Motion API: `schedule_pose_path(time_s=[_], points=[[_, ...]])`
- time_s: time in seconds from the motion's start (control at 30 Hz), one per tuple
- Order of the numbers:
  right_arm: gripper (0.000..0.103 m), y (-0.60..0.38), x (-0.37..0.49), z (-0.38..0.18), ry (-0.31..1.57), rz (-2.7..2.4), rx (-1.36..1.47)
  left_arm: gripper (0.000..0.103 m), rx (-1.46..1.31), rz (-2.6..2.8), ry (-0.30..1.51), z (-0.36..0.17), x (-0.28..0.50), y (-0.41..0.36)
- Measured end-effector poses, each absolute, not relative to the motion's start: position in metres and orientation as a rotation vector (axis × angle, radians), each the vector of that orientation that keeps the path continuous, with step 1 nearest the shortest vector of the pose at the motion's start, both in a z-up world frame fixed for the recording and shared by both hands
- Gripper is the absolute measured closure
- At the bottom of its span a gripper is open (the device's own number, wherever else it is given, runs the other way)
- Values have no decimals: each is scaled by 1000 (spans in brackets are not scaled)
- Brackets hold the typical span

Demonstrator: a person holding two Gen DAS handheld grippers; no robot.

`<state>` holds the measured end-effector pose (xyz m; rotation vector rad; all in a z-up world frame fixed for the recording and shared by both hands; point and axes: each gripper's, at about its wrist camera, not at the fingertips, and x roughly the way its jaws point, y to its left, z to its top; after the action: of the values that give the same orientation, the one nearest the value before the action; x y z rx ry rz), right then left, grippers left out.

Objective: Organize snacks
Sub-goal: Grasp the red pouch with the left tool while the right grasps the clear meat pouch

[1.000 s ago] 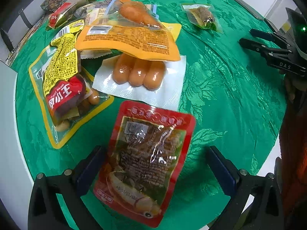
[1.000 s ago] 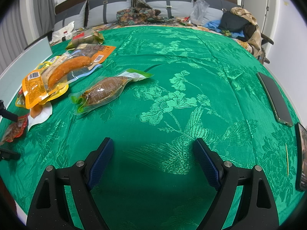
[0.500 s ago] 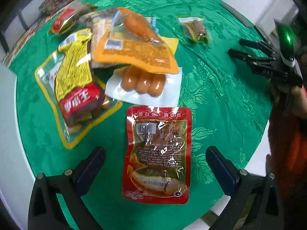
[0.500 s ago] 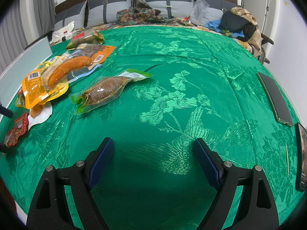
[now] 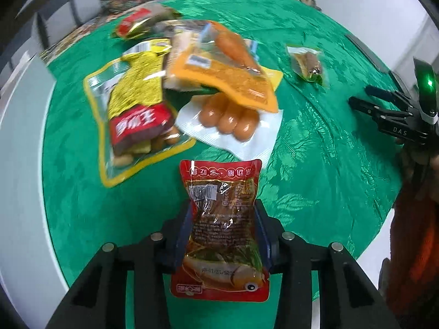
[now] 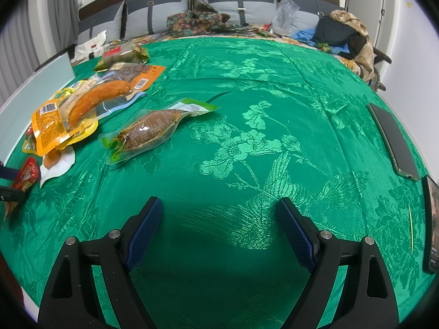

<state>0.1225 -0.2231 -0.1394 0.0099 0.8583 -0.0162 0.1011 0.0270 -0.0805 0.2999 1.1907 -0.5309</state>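
A red snack pouch with a fish picture sits upright between the blue pads of my left gripper. The jaws are closing and both pads press its side edges, pinching it narrower in the middle. Beyond it on the green cloth lie a yellow-and-red pack, an orange pack, a white pack of sausages and a small clear green-edged pack. My right gripper stands open over bare cloth, with nothing between its fingers. The red pouch also shows at the far left of the right wrist view.
Two phones lie along the cloth's right edge, with a thin stick beside them. A white panel stands at the left. Cushions and clothes pile up behind the table. An orange sleeve holds the right gripper.
My left gripper's jaws went from wide open to closed against the red pouch's sides, and the gripper rose and rolled so the pouch stands straight between them. The right gripper has not moved.
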Motion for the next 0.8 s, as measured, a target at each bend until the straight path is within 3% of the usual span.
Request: schedule_pose_path(time_s=[0.1, 0.33, 0.47, 0.53, 0.57, 0.8], points=[[16, -228, 123, -136, 866, -8, 64, 62, 233, -485, 1161, -81, 92, 44], [18, -243, 162, -122, 920, 83, 549, 61, 74, -398, 1106, -77, 88, 77], [20, -197, 217, -120, 1057, 71, 448, 61, 15, -368, 1072, -69, 91, 85], [31, -170, 237, -126, 1133, 28, 310, 61, -10, -356, 1053, -62, 91, 91], [61, -166, 241, -125, 1127, 9, 277, 61, -26, -350, 1039, -56, 91, 95], [73, -197, 227, -122, 1109, 35, 476, 61, -127, -335, 968, -28, 94, 120]])
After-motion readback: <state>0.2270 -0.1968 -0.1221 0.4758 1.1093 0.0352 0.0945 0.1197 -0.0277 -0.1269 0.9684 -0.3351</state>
